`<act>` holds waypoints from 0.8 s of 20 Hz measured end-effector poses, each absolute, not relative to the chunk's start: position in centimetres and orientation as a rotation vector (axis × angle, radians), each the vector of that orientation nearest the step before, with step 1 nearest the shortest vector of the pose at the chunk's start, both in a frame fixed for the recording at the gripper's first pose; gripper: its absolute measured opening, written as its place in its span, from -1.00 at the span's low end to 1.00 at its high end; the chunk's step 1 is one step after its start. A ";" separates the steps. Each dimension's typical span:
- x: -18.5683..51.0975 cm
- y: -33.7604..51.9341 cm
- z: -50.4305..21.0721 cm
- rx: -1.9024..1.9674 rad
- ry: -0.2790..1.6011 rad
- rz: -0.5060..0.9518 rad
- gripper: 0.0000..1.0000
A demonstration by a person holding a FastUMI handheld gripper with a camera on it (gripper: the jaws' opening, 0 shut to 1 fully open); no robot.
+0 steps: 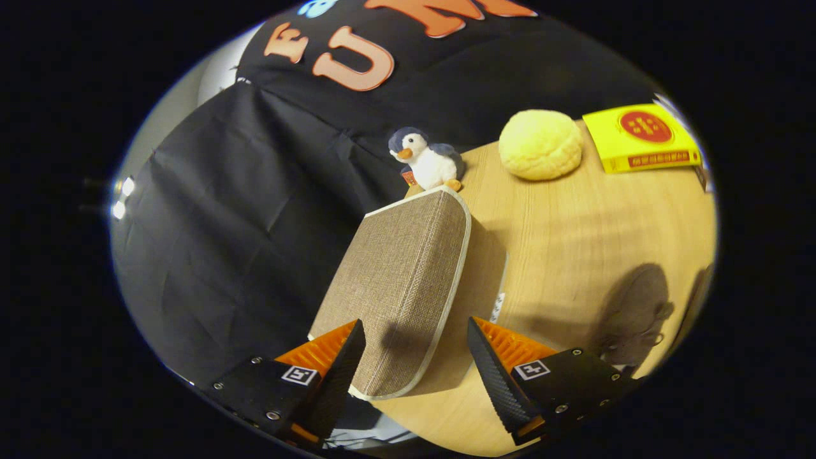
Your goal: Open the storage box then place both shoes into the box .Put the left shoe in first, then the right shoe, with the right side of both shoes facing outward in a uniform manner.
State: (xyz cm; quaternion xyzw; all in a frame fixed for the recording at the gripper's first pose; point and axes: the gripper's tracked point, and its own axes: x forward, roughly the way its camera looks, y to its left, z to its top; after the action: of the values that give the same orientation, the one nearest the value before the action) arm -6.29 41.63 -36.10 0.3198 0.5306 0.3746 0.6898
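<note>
A storage box covered in brown woven fabric with white piping (pixel 401 280) stands at the edge of a wooden table (pixel 574 223). Its broad top face slopes toward me, and a shaded side face with a small white tag (pixel 497 307) shows on the right. I cannot tell whether the lid is raised. My gripper (pixel 414 325) is open, with the box's near rounded corner lying between the fingers. The left finger (pixel 344 363) sits close against the box's face. The right finger (pixel 494 370) stands apart from the piped edge.
A small penguin plush (pixel 426 160) sits just beyond the box's far corner. Farther back on the table lie a round yellow bun-shaped cushion (pixel 540 144) and a flat yellow carton (pixel 641 137). A dark shadow (pixel 637 312) falls on the table to the right of the fingers.
</note>
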 end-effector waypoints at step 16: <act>-9.2 44.2 -37.8 1.150 1.320 0.984 0.72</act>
State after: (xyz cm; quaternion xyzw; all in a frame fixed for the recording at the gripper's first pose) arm -9.22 44.24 -37.84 0.4831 0.5544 0.4135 0.5368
